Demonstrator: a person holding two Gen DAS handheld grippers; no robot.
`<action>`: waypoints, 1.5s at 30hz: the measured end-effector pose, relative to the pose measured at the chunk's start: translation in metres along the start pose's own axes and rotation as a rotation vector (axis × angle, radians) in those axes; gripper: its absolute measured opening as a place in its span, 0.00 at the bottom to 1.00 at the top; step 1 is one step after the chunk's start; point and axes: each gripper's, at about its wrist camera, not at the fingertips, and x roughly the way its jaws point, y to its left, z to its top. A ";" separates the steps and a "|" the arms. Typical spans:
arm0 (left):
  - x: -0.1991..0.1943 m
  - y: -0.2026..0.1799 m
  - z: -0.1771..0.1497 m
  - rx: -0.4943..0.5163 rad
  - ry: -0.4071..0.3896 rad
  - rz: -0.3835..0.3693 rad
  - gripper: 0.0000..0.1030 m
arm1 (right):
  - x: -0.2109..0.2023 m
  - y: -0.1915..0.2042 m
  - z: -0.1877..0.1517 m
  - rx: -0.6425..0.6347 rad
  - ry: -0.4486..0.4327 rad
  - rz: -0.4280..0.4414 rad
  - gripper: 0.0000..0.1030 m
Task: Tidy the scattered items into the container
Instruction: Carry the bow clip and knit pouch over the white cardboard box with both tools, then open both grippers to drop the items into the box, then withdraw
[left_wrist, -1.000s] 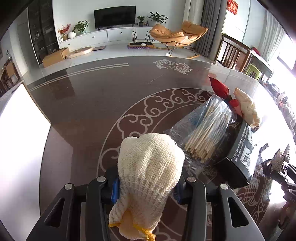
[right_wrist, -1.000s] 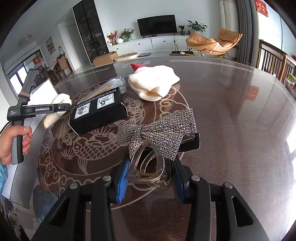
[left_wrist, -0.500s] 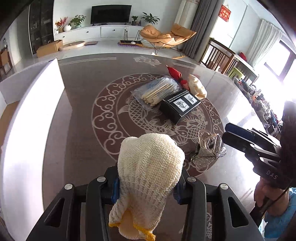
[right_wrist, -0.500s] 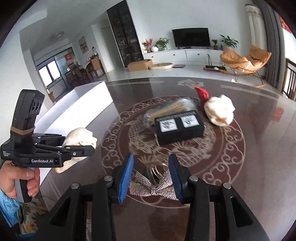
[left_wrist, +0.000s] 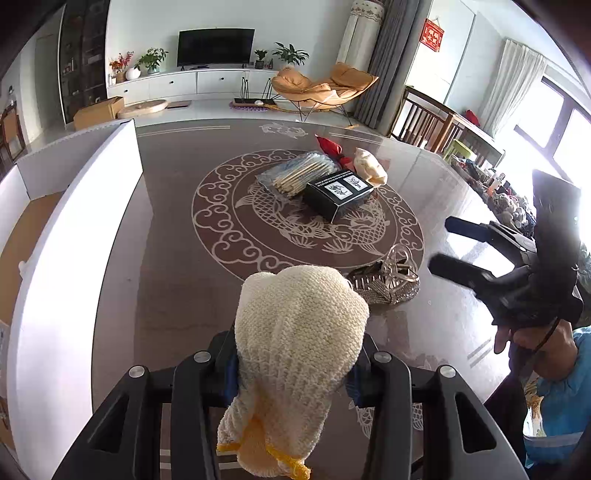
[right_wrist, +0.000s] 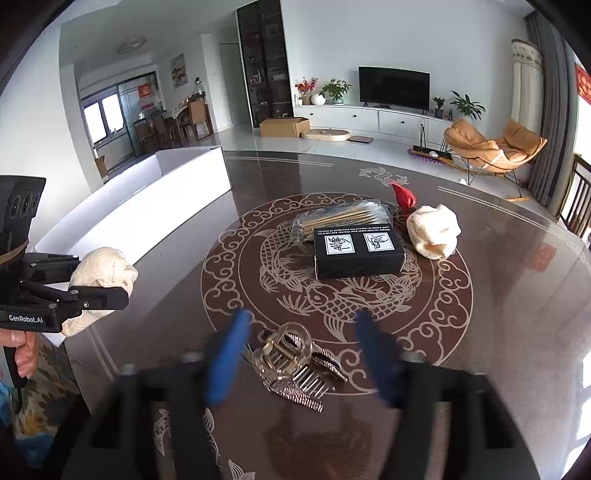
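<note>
My left gripper (left_wrist: 291, 365) is shut on a cream knitted glove (left_wrist: 295, 339) and holds it above the table near the white container (left_wrist: 74, 221); the glove also shows in the right wrist view (right_wrist: 99, 273). My right gripper (right_wrist: 303, 350) is open, blurred by motion, just above a sparkly bow hair clip (right_wrist: 295, 365) that lies on the table (right_wrist: 498, 295); the clip also shows in the left wrist view (left_wrist: 388, 280). A black box (right_wrist: 356, 251), a bag of sticks (right_wrist: 340, 218), a second cream glove (right_wrist: 434, 230) and a red item (right_wrist: 404, 195) lie at the table's middle.
The white container (right_wrist: 147, 206) stands along the table's left side, open-topped with a brown floor. Wooden chairs (left_wrist: 424, 118) stand beyond the table's far right edge. The living room lies behind.
My right gripper has opened and let go of the hair clip, which now lies on the table. My left gripper has drawn back with the glove, toward the container side.
</note>
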 end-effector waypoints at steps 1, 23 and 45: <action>0.000 -0.002 -0.003 -0.003 0.002 -0.005 0.43 | 0.001 0.003 0.000 -0.042 0.000 0.038 0.99; -0.004 0.011 0.003 -0.124 0.036 -0.079 0.43 | 0.053 0.018 0.033 -0.193 0.212 0.096 0.47; -0.076 0.328 0.027 -0.510 0.070 0.350 0.56 | 0.227 0.298 0.235 -0.176 0.213 0.316 0.98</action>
